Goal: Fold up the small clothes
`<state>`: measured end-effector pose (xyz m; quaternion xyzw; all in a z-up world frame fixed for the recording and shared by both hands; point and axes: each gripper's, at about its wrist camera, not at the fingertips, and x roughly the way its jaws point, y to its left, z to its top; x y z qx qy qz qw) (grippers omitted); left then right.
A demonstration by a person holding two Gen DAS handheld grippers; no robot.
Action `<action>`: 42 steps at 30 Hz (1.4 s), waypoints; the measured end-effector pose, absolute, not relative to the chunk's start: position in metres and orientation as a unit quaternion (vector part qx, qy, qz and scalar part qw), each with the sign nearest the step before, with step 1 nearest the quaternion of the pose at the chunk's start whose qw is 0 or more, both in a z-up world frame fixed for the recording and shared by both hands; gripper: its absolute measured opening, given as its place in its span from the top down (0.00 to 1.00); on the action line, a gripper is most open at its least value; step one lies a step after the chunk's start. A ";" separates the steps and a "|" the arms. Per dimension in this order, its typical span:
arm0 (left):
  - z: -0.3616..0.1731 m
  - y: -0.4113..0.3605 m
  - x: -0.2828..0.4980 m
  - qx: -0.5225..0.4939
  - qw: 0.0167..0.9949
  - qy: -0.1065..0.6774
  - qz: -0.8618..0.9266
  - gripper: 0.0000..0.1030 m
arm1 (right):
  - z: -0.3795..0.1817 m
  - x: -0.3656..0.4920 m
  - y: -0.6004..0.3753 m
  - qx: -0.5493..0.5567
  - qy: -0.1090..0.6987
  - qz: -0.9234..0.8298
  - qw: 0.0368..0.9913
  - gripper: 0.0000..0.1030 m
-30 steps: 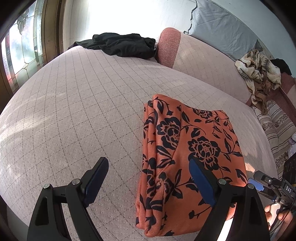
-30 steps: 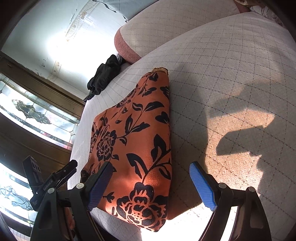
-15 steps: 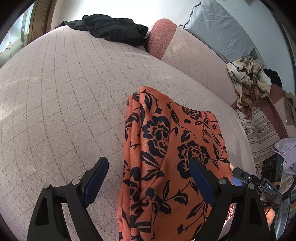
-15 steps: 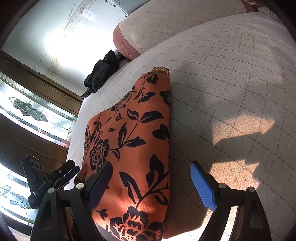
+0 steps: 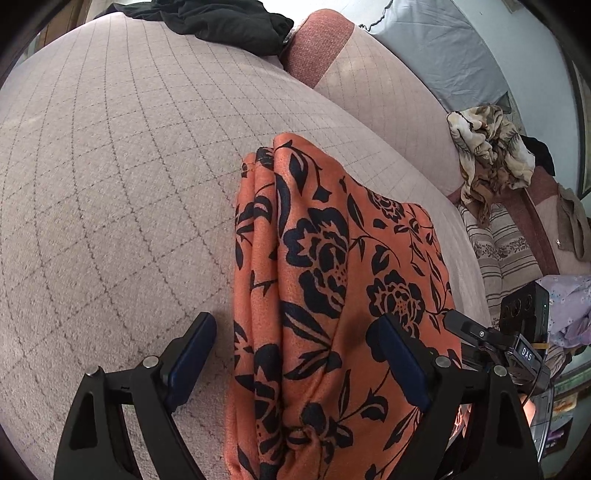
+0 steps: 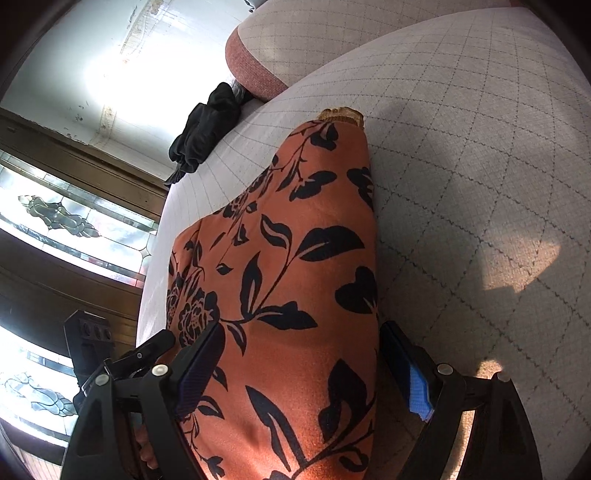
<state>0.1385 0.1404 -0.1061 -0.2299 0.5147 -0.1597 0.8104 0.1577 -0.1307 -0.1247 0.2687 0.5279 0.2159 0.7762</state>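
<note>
An orange garment with black flowers (image 5: 332, 280) lies folded into a long strip on the quilted bed cover (image 5: 110, 184). My left gripper (image 5: 295, 354) is open and straddles the strip's left folded edge near its close end. In the right wrist view the same garment (image 6: 295, 277) runs between the fingers of my right gripper (image 6: 299, 358), which is open around the strip's right edge. The right gripper also shows at the lower right of the left wrist view (image 5: 509, 347), and the left gripper at the lower left of the right wrist view (image 6: 122, 362).
A black garment (image 5: 229, 22) lies at the far end of the bed by a pink-ended bolster (image 5: 314, 51). A cream patterned cloth (image 5: 487, 155) and striped bedding (image 5: 506, 251) are heaped to the right. A stained-glass window (image 6: 66, 218) stands beyond the bed's left side.
Both grippers have moved forward and down onto the near end of the folded garment, so its edges now sit between their open fingers. The garment itself has not moved.
</note>
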 end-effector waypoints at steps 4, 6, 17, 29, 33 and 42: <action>-0.110 0.130 0.140 -0.215 0.802 0.527 -0.179 0.50 | -0.124 0.159 -0.107 0.210 0.540 0.221 0.784 0.44; -0.106 0.131 0.138 -0.224 0.801 0.522 -0.190 0.63 | -0.116 0.158 -0.101 0.195 0.535 0.225 0.791 0.63; -0.066 0.131 0.131 -0.225 0.838 0.438 -0.235 0.66 | -0.037 0.154 -0.126 0.154 0.448 0.253 0.844 0.68; -0.142 0.098 0.164 -0.173 0.817 0.520 -0.181 0.46 | -0.129 0.187 -0.209 0.193 0.516 0.119 0.826 0.53; -0.108 0.118 0.136 -0.130 0.850 0.488 -0.151 0.41 | -0.100 0.157 -0.207 0.196 0.460 0.101 0.860 0.48; -0.092 0.122 0.094 -0.056 0.859 0.493 -0.126 0.34 | -0.068 0.160 -0.133 0.209 0.435 0.177 0.858 0.22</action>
